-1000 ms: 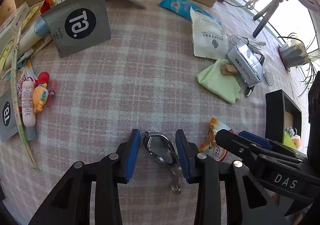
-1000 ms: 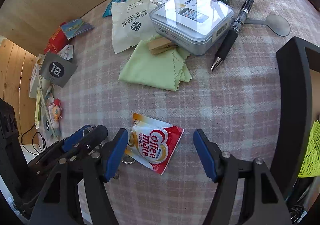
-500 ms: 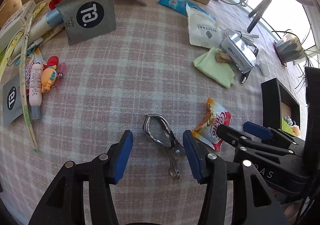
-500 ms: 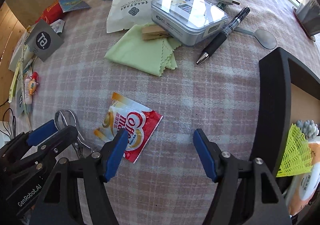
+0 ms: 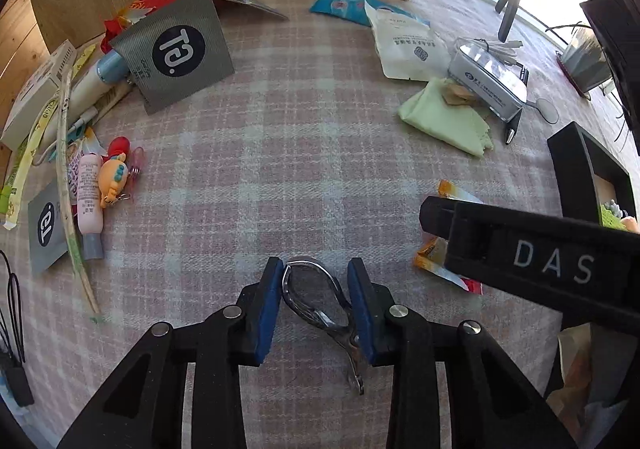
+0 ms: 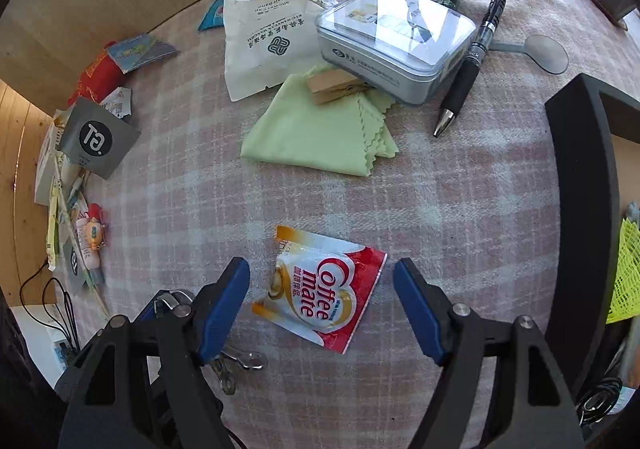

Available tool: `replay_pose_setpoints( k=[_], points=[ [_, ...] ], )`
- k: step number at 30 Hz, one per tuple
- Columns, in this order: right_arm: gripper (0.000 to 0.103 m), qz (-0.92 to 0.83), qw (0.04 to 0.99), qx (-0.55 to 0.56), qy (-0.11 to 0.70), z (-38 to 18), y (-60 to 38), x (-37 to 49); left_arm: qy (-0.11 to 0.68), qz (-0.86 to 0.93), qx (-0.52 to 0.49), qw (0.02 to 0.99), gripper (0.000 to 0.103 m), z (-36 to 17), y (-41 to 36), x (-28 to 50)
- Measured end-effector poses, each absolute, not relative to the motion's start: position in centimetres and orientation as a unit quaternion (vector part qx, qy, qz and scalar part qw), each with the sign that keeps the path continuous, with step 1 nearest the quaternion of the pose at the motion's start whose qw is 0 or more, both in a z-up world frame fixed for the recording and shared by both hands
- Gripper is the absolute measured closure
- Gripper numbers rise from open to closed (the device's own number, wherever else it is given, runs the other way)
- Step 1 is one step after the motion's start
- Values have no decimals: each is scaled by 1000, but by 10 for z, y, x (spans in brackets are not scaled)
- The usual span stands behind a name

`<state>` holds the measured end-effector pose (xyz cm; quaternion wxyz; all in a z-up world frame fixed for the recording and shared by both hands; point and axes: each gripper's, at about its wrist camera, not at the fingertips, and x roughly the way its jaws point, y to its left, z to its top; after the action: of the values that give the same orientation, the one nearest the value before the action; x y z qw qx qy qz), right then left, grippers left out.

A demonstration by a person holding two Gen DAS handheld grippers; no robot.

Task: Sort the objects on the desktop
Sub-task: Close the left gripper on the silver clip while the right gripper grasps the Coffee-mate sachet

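Clip [image 5: 316, 301] lies on the plaid cloth [image 5: 304, 153], between my left gripper [image 5: 316, 305] pads, jaws closing, both pads touching it. My right gripper [image 6: 322, 307] is opening wide over the sachet [image 6: 320, 289], not gripping.

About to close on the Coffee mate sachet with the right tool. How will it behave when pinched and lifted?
The sachet lies flat and looks thin, so probably light and floppy; a corner may droop. Its glossy film could slip between the pads. The right tool straddles it, jaws opening wide, nothing gripped; pads may scrape the cloth before catching an edge.
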<state>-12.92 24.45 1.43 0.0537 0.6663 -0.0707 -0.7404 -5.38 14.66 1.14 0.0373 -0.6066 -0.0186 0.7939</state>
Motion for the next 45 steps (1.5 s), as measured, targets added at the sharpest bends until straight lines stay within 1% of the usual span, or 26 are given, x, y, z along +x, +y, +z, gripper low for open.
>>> replay_pose_setpoints(
  k=[1, 4, 5, 8, 10, 13, 14, 15, 16, 18, 19, 23, 26, 27, 28, 30, 35, 36, 38, 39, 41, 42, 43, 45],
  points=[
    [27, -742, 57, 666, -47, 14, 238, -128, -19, 793, -607, 40, 74, 11, 145, -35],
    [27, -745, 76, 662, 32, 13, 222, -120, -41, 785, -615, 51, 74, 10, 127, -22],
    [27, -745, 81, 659, 64, 13, 216, -115, -50, 780, -622, 53, 72, 9, 122, -18],
    [29, -745, 83, 658, 75, 15, 219, -111, -77, 776, -624, 53, 73, 12, 105, -4],
    [29, -744, 85, 658, 79, 16, 224, -108, -101, 771, -627, 49, 68, 14, 97, 5],
    [29, -743, 82, 660, 78, 19, 234, -103, -122, 768, -627, 45, 66, 18, 94, 21],
    [30, -743, 80, 660, 78, 20, 238, -102, -123, 769, -626, 42, 63, 18, 92, 21],
    [31, -743, 80, 660, 75, 21, 242, -101, -124, 769, -626, 42, 57, 19, 94, 25],
    [34, -745, 81, 658, 74, 22, 245, -100, -123, 769, -626, 42, 55, 16, 94, 26],
    [41, -750, 84, 652, 74, 26, 250, -98, -113, 769, -628, 37, 53, 8, 100, 30],
    [42, -751, 87, 650, 76, 28, 250, -98, -110, 767, -631, 34, 53, 5, 103, 33],
    [42, -745, 101, 652, 95, 33, 246, -101, -106, 773, -625, 6, 58, 0, 113, 46],
    [37, -755, 118, 637, 103, 43, 245, -104, -91, 780, -619, -15, 68, 0, 118, 55],
    [31, -756, 124, 634, 106, 44, 244, -105, -92, 781, -617, -21, 72, -1, 118, 58],
    [29, -755, 131, 632, 111, 46, 243, -107, -98, 781, -616, -26, 73, -1, 116, 61],
    [29, -749, 151, 634, 120, 46, 237, -112, -100, 782, -614, -38, 83, -1, 115, 67],
    [28, -731, 207, 626, 173, 44, 210, -120, -98, 785, -610, -47, 84, -2, 117, 84],
    [26, -733, 212, 618, 187, 46, 201, -117, -98, 785, -609, -50, 84, -2, 118, 87],
    [26, -731, 220, 618, 187, 50, 191, -109, -101, 787, -607, -54, 84, -2, 119, 95],
    [27, -731, 220, 618, 188, 52, 191, -110, -102, 787, -605, -57, 84, -2, 120, 99],
    [36, -735, 222, 612, 188, 58, 191, -112, -102, 789, -603, -64, 84, -3, 121, 107],
    [47, -739, 218, 610, 185, 62, 193, -114, -102, 789, -602, -67, 84, -3, 122, 112],
    [55, -741, 215, 610, 180, 65, 195, -116, -103, 790, -601, -68, 84, -3, 123, 117],
    [56, -740, 221, 614, 162, 70, 201, -119, -108, 789, -601, -69, 84, -3, 125, 127]
  ],
)
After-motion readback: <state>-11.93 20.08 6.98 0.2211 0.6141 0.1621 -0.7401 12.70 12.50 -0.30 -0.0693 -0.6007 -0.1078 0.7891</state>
